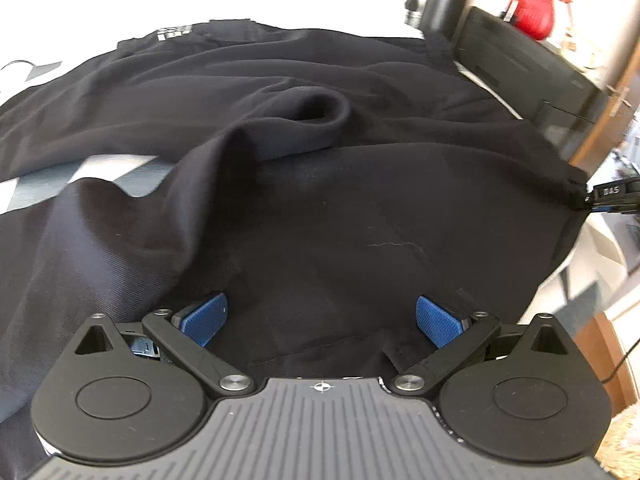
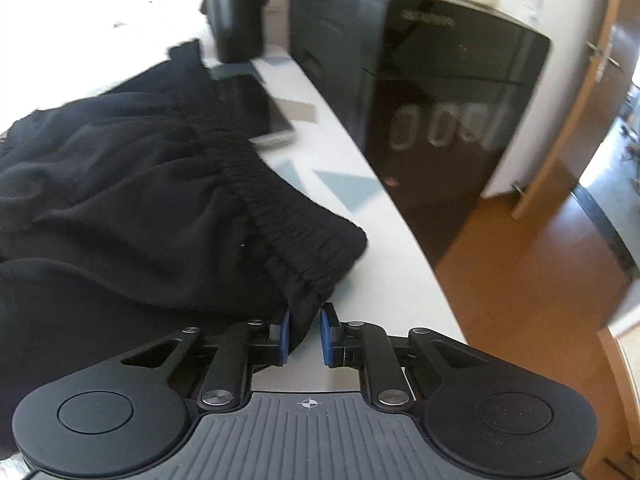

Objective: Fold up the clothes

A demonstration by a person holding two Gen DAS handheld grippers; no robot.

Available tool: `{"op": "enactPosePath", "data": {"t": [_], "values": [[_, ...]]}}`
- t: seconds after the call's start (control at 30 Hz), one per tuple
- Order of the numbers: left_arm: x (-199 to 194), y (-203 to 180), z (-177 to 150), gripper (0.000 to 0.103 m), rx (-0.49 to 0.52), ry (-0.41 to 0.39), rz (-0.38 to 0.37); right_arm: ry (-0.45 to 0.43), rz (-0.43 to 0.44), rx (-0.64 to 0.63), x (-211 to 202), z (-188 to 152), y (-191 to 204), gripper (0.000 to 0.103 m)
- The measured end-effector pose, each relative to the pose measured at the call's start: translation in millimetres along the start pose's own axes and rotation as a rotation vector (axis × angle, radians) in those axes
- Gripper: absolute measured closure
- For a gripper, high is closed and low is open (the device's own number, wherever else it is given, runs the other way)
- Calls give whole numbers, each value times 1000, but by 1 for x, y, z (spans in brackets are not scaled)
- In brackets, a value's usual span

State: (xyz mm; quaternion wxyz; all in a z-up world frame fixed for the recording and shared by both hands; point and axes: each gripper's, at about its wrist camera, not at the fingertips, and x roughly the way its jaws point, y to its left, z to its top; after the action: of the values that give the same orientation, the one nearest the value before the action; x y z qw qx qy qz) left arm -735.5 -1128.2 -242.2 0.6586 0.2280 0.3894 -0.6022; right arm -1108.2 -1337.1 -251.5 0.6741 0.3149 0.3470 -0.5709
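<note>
Black trousers [image 2: 132, 200] beside a phone [image 2: 256, 110], corner between narrowed right jaws; left jaws wide.

White table [image 2: 384, 248] with pale grey-blue triangle patterns. Smartphone [image 2: 256, 108], dark screen up, lying flat at the far side. Black bottle [image 2: 234, 8] upright beyond it. Large glossy black appliance [image 2: 420, 92] on the right. Red vase [image 1: 534, 4] on top of the appliance. Brown floor [image 2: 520, 280], wooden door [image 2: 576, 128] far right.
</note>
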Motion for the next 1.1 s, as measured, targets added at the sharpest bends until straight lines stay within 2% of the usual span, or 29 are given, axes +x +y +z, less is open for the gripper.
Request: {"op": "enactPosePath", "data": {"t": [0.1,0.17,0.2,0.33,0.43,0.57,0.73,0.87,0.97,1.03,1.1], "values": [[3,-7,0,0,35,-4,-22,-3,-27,35,-1,-2,-5,86],[4,-9,1,0,51,-8,-25,6,-55,60,-2,-2,-3,79],[5,-9,1,0,56,-11,-25,15,-71,74,-4,-2,-2,69],[1,-1,0,0,42,-20,-32,-34,-87,77,-28,-6,6,42],[-6,12,-4,0,-14,-37,12,-86,-82,69,-49,-7,15,38],[-24,41,-15,0,-120,-75,55,-141,0,12,-71,-2,44,36],[-45,83,-28,0,-226,-101,156,-136,133,-105,-74,2,100,36],[-58,115,-35,0,-299,-121,213,-113,218,-137,-70,7,145,36],[-66,138,-35,0,-316,-142,264,-147,232,-135,-75,25,177,34],[-73,155,-34,0,-321,-164,308,-182,238,-122,-80,38,196,22],[-77,170,-30,0,-326,-187,345,-236,249,-84,-88,53,210,15]]}}
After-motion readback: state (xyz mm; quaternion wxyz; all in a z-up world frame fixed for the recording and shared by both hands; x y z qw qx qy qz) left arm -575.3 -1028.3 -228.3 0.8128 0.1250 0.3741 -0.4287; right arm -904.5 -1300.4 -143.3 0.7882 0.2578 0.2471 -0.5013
